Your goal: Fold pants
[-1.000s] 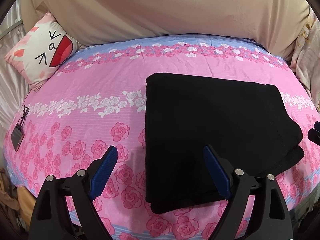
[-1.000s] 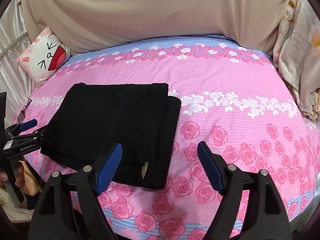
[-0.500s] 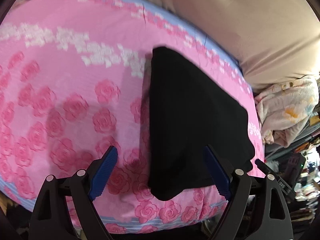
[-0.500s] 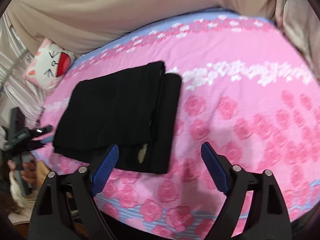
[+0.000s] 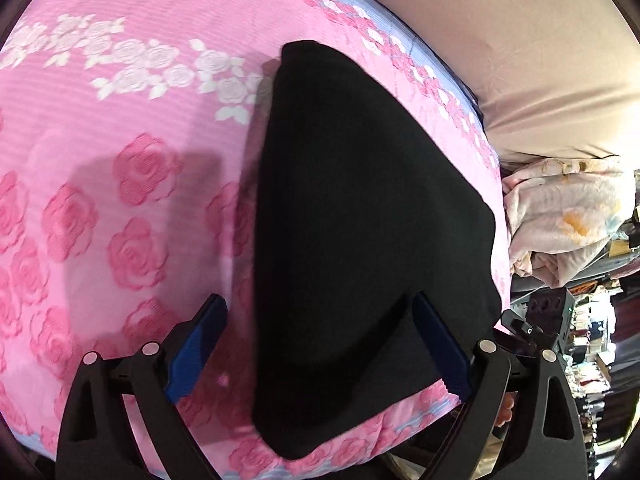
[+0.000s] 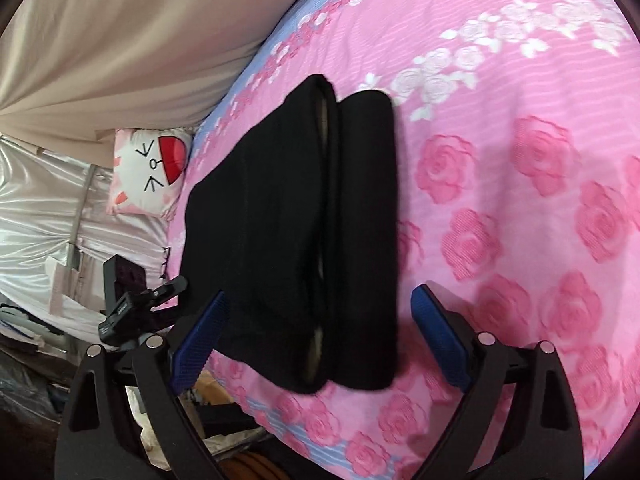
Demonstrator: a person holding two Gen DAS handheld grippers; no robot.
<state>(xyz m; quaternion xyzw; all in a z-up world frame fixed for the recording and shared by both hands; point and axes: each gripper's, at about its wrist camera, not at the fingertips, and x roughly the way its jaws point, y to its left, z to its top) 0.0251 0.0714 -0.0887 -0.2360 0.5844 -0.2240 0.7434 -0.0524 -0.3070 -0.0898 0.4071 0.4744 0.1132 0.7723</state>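
1. The bed (image 6: 520,200) wears a pink sheet with roses
2. Folded black pants (image 6: 300,220) lie flat on it, near its edge
3. A cat-face pillow (image 6: 148,172) rests at its far corner, well apart from the pants

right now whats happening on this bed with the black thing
A person with a handheld gripper in each hand is folding black pants on a pink rose bedspread. The pants lie already folded into a compact stack near the bed's edge. The left gripper and right gripper both hover over the pants with jaws opening wider, gripping nothing.
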